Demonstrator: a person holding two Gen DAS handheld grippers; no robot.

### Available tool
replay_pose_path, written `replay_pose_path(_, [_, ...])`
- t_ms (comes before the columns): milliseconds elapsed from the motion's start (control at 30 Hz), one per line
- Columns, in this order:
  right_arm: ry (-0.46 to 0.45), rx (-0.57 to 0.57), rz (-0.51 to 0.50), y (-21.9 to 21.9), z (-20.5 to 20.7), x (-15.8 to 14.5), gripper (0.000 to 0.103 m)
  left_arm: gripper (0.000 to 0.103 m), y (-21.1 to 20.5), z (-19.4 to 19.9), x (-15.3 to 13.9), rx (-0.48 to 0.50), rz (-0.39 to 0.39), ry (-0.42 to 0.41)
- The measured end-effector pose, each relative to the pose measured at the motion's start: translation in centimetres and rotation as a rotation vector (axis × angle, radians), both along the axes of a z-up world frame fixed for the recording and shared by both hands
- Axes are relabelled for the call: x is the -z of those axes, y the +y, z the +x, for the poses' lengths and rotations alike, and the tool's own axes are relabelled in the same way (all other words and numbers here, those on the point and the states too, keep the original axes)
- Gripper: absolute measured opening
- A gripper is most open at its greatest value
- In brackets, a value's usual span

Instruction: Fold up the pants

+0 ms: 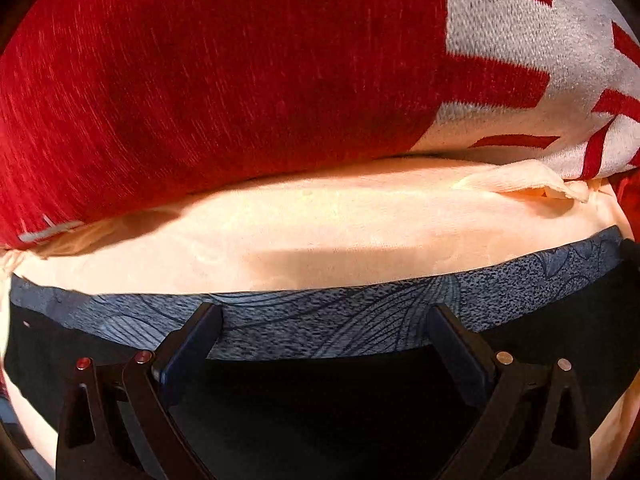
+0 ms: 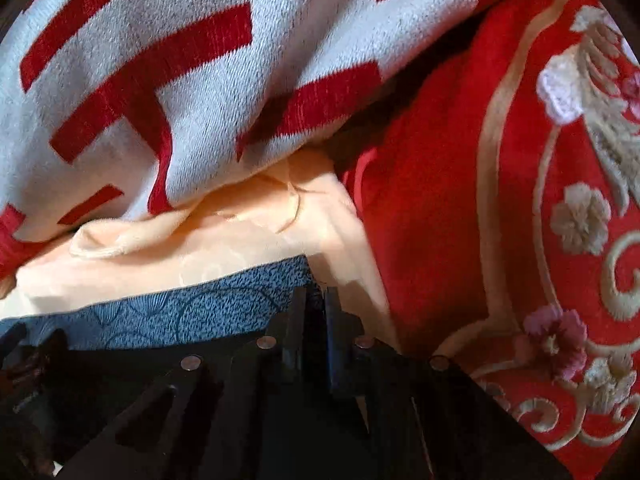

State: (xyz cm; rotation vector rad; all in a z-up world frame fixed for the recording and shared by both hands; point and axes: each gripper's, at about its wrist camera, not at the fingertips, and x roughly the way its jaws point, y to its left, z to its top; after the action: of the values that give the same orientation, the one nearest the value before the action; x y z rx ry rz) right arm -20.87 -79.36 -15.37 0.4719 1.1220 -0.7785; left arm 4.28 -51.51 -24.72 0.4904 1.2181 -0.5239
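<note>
In the left wrist view, the left gripper (image 1: 320, 330) had its two fingers spread wide, with nothing pinched between them. The pants (image 1: 320, 400) lay right under it, at about 6 o'clock. They were black with a blue-gray speckled waistband (image 1: 340, 320) that had thin curved lines drawn on it. The band ran flat and straight from 9 o'clock to 3 o'clock. Beyond it lay a soft peach cloth (image 1: 320, 232), smooth with a small wrinkle at 2 o'clock. Farther up was a fuzzy red blanket (image 1: 220, 80) with a white patch at 1 o'clock.

In the right wrist view, the right gripper (image 2: 316, 300) was almost shut, its fingers very close together. They sat at the right end of the waistband, at about 6 o'clock, and looked like they pinched its corner, though I could not be sure. The blanket, white with red bars here, filled 10 to 12 o'clock. A red cover (image 2: 440, 200) with stitched cream swirls and flowers lay at 3 o'clock.

I think the folding was only partway. The waistband edge looked neat and flat, but most of the pants was hidden under the grippers. How many folds were done, I could not tell.
</note>
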Motion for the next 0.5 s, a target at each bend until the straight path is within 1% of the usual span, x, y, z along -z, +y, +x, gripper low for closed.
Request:
replay_pose_path(67, [-0.024,0.025,0.011,0.2,-0.7,-0.9,0.013,0.103,0.4,0.2,-0.7,-0.005,-0.003,-0.019])
replay_pose_path(133, [-0.047,0.017,-0.005,0.9,-1.6,-2.3,0.014,0.103,1.2,0.8,-1.3,-0.018,-0.025,-0.03])
replay_pose_path(167, [-0.064,0.011,-0.004,1.7,-2.0,-2.9,0.014,0.103,1.6,1.1,-1.3,-0.021,-0.021,-0.035])
replay_pose_path(233, [-0.129,-0.005,0.049,3.3,-3.1,-3.7,0.014,0.103,2.1,1.5,-1.0,-0.02,0.007,-0.05])
replay_pose_path(267, [-0.147,-0.016,0.073,4.1,-3.4,-3.8,0.014,0.103,2.5,1.6,-0.7,-0.024,0.024,-0.058])
replay_pose_path(333, [-0.145,-0.051,0.107,6.0,-3.8,-3.3,0.014,0.103,3.6,2.1,0.4,-0.042,0.049,-0.055])
replay_pose_path(400, [-0.123,-0.093,0.121,7.8,-3.5,-1.9,0.014,0.103,4.5,2.3,1.1,-0.055,0.01,-0.038])
replay_pose_path(433, [-0.099,-0.102,0.123,8.5,-3.7,-0.9,0.014,0.103,4.6,2.5,1.3,-0.053,0.002,-0.043])
replay_pose_path(500, [-0.07,-0.099,0.129,9.1,-3.8,0.9,0.013,0.103,4.2,3.0,1.5,-0.029,0.013,-0.069])
